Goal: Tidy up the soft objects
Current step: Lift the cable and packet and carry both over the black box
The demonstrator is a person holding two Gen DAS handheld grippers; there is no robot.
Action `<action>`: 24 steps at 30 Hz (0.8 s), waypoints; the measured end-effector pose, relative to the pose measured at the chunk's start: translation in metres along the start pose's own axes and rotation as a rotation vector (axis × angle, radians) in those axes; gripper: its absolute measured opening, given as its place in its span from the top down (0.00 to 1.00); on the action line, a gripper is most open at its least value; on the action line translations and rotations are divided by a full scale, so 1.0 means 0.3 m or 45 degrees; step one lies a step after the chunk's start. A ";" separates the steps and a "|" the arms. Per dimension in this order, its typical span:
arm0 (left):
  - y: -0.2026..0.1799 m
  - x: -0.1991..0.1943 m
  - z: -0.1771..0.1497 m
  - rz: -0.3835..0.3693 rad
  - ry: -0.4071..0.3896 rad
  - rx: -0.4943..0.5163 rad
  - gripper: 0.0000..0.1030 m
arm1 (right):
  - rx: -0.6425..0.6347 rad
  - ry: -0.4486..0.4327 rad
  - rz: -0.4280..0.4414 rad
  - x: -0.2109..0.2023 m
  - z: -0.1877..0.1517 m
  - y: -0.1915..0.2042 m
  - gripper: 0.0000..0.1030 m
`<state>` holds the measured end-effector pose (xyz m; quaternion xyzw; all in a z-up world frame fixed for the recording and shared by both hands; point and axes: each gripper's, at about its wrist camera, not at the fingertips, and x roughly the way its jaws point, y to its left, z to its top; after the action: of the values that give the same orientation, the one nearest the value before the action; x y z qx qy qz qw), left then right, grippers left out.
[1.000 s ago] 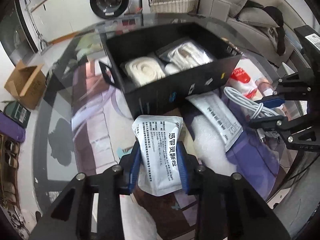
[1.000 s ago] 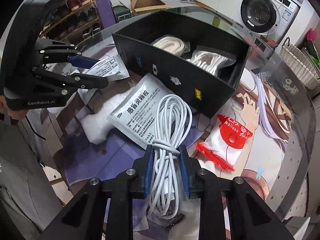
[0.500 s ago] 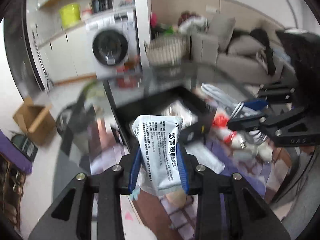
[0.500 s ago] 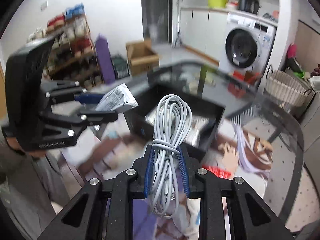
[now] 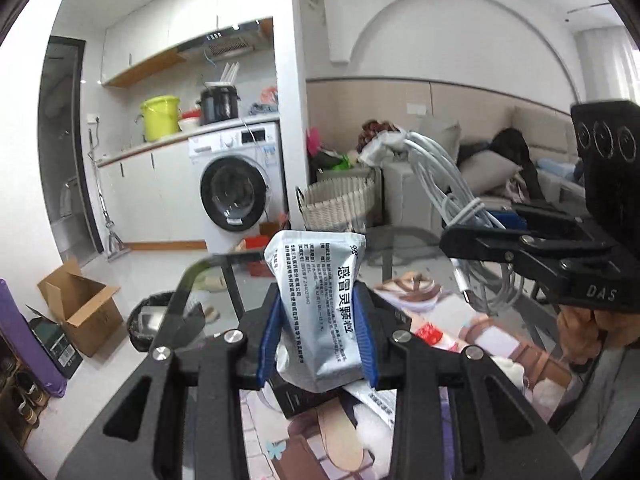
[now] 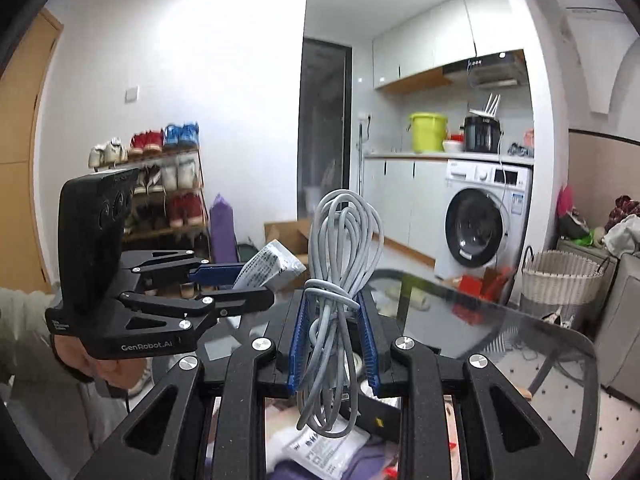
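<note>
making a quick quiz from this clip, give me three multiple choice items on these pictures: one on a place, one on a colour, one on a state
1. Where does the wicker basket stand in the left wrist view?
A. right of the washing machine
B. on the counter
C. inside the cardboard box

2. What colour is the bucket on the counter?
A. red
B. yellow-green
C. blue

3. What is the right gripper doing?
A. open, holding nothing
B. shut on a sachet
C. shut on the coiled cable

Answers: 1 A, it sits on the floor to the machine's right. 2 B, it is bright yellow-green. 3 C, the blue pads clamp the coil; the left gripper has the sachet.
</note>
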<state>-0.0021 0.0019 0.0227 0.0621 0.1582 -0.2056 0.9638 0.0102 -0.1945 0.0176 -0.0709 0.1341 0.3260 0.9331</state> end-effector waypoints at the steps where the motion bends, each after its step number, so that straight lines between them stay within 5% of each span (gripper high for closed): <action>1: 0.001 -0.003 0.002 0.001 -0.008 0.002 0.68 | -0.005 0.011 -0.006 0.004 -0.003 0.006 0.76; 24: -0.003 -0.001 0.013 0.011 -0.059 -0.036 0.68 | -0.006 -0.024 -0.027 0.016 -0.007 -0.001 0.76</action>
<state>-0.0017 0.0005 0.0264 0.0444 0.1384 -0.2004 0.9689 0.0135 -0.1924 0.0143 -0.0714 0.1236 0.3170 0.9376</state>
